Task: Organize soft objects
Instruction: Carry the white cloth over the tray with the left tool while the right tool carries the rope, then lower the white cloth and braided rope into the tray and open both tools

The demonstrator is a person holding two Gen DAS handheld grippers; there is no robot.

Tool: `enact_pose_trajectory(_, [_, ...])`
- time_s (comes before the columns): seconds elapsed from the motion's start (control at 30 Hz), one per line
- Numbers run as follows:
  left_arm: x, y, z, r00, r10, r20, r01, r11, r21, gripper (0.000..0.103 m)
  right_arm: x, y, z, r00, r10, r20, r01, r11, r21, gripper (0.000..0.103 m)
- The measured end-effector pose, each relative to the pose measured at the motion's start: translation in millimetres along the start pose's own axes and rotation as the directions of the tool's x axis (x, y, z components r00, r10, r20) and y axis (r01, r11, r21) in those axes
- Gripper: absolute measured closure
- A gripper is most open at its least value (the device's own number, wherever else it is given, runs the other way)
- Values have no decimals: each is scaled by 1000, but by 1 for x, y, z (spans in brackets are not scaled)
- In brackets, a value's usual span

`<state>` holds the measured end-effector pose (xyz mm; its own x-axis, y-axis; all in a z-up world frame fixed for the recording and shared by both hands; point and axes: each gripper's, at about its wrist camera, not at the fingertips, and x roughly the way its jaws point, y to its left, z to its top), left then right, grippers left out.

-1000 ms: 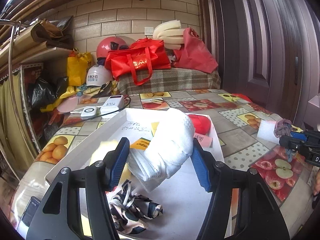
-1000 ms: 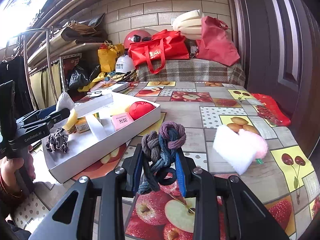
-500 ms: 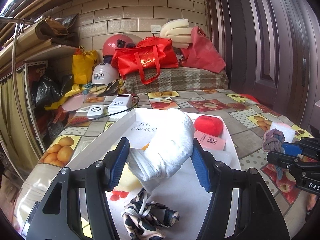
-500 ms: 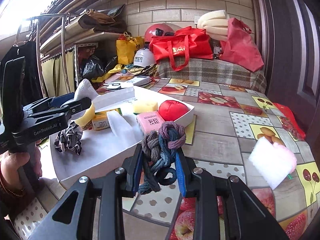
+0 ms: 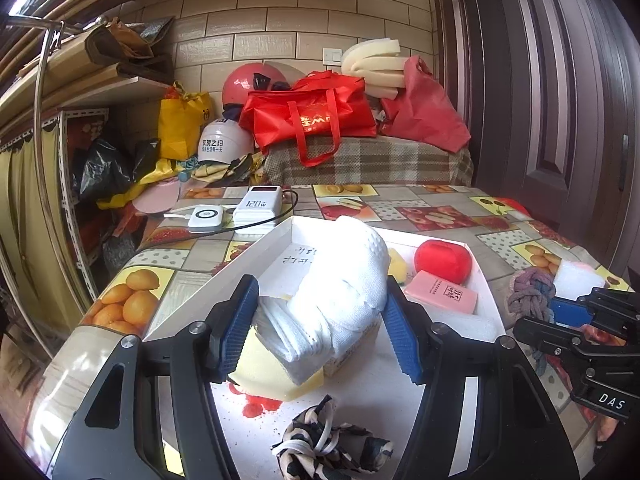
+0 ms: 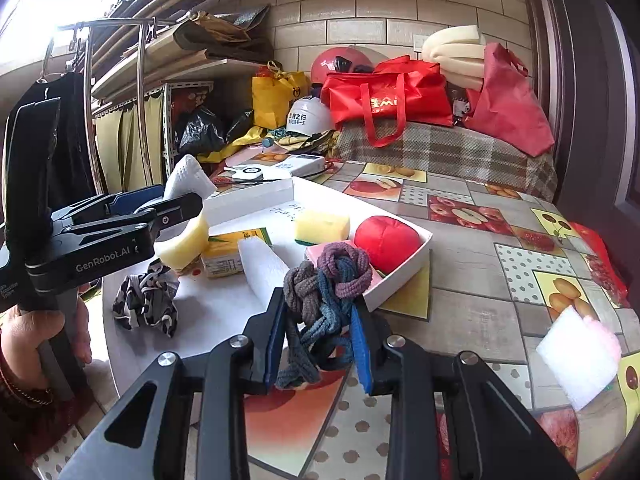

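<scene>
- Your left tongs (image 5: 320,332) are clamped on a white knitted glove (image 5: 340,296), one blue pad against each side of it, and they hold it above the white tray (image 5: 256,252).
- Your right tongs (image 6: 320,332) are closed tight on a knotted rope (image 6: 328,280) of grey, blue and purple strands; its loose ends hang down between the pads.
- The tray sits on the bench (image 6: 480,256) with its long axis running away from you toward the far wall. In it lie a red ball (image 6: 386,242), a pink soap bar (image 5: 442,292), a yellow sponge (image 6: 322,226), a white foam block (image 6: 262,270), a yellow carton (image 6: 224,254) and a patterned cloth (image 6: 146,300).
- The relation that matters: seen from the right wrist, the rope hangs at the tray's near right edge, with the tray floor ahead and to the left. I judge the right hand the nearer one to a free spot, the bare patch between the foam block and the cloth.
- The left tongs already occupy the tray's left side, so bring the rope in from the right and keep the two tools apart.
- A white and pink pad (image 6: 576,360) lies out on the bench, well to the right of the tray, not yet put away.
- The glove appears to hang over the near middle of the tray; it looks ready to be set down there.
</scene>
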<state>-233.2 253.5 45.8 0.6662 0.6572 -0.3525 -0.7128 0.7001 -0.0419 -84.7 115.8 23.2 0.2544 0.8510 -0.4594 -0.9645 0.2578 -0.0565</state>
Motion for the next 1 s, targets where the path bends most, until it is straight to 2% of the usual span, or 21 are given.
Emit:
enact_pose_trajectory(0.17, [0, 3, 2, 999, 34, 27, -33, 999, -12, 40, 10, 10, 8, 998, 59, 21, -59, 998, -21, 72])
enact_pose_trajectory(0.27, [3, 7, 2, 999, 41, 14, -41, 999, -27, 40, 14, 27, 10, 992, 125, 12, -124, 989, -85, 72])
enact_pose_trajectory(0.33, [4, 11, 3, 999, 42, 6, -42, 998, -48, 40, 21, 40, 10, 983, 182, -34, -185, 971, -148, 72])
enact_pose_trajectory(0.47, [5, 14, 3, 999, 38, 3, -38, 998, -59, 39, 52, 59, 9, 948, 239, -210, -282, 936, -211, 74])
enact_pose_trajectory(0.6, [4, 10, 3, 999, 36, 12, -35, 999, -36, 39, 75, 56, 11, 944, 186, -273, -245, 949, -200, 74])
enact_pose_trajectory(0.73, [4, 8, 3, 999, 38, 9, -38, 999, -27, 38, 88, 26, 21, 966, 94, -240, -118, 989, -86, 74])
enact_pose_trajectory(0.87, [11, 9, 3, 998, 64, -27, -66, 997, -43, 37, 91, 7, 25, 976, 46, -212, -45, 999, 8, 74])
enact_pose_trajectory(1.0, [15, 8, 2, 995, 93, -43, -94, 995, -40, 32, 76, 14, 26, 986, 70, -152, -72, 997, -12, 72])
